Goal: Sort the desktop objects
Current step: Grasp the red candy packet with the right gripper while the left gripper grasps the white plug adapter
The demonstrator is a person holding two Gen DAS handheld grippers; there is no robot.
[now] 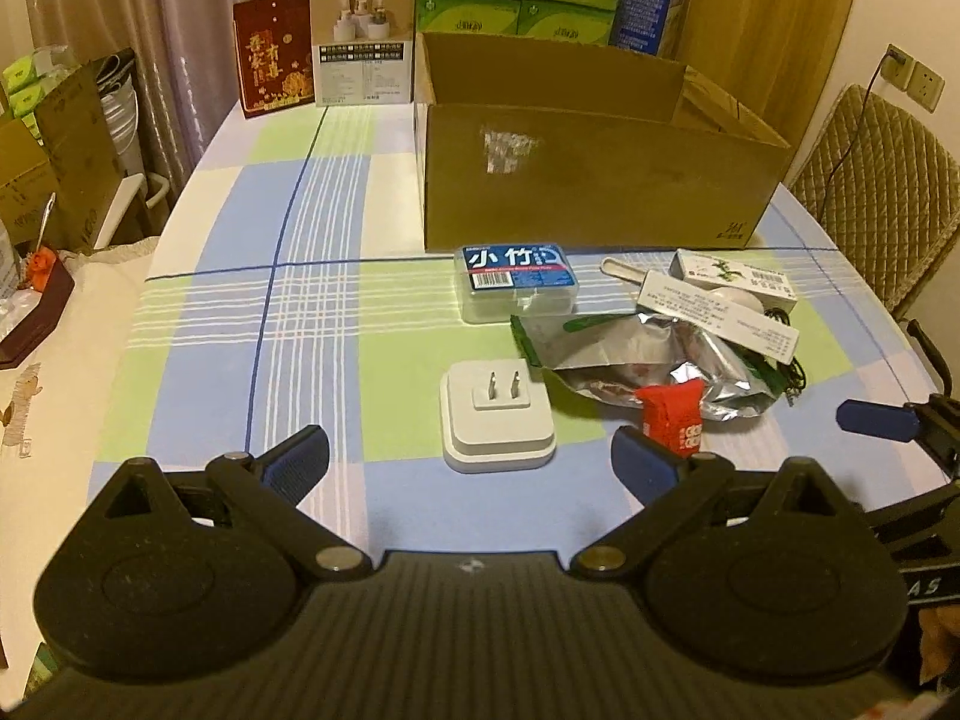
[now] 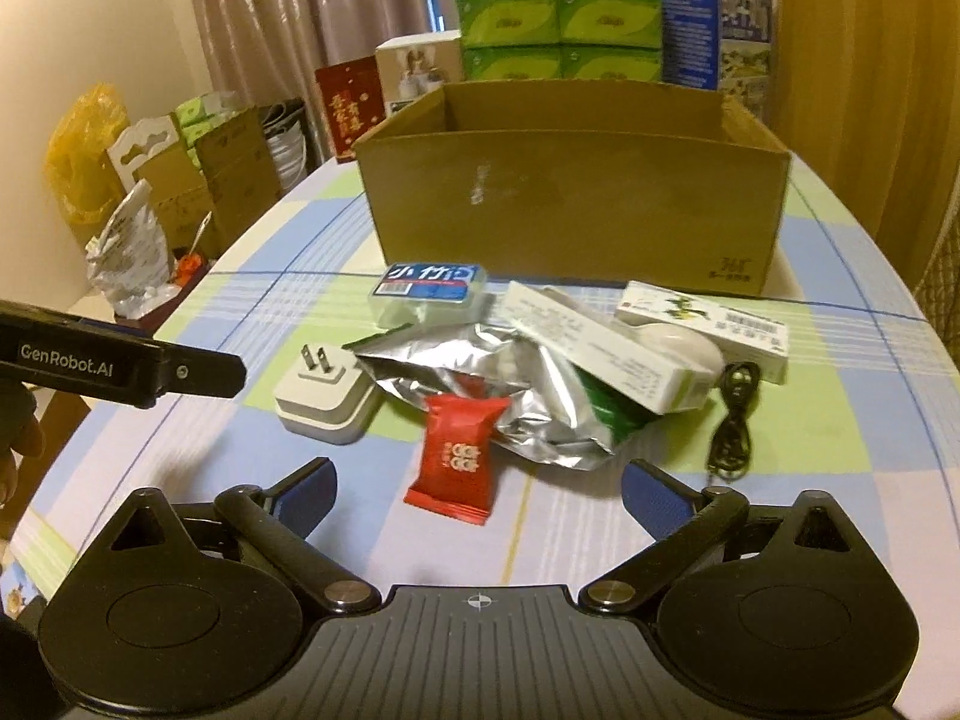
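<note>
One red sachet, white plug adapter, seemingly flat

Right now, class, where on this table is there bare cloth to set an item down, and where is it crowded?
Bare: the checked tablecloth left of the white plug adapter and floss box, back to the red gift box. Crowded: foil bag, red candy packet, white cartons and black cable before the cardboard box.
</note>
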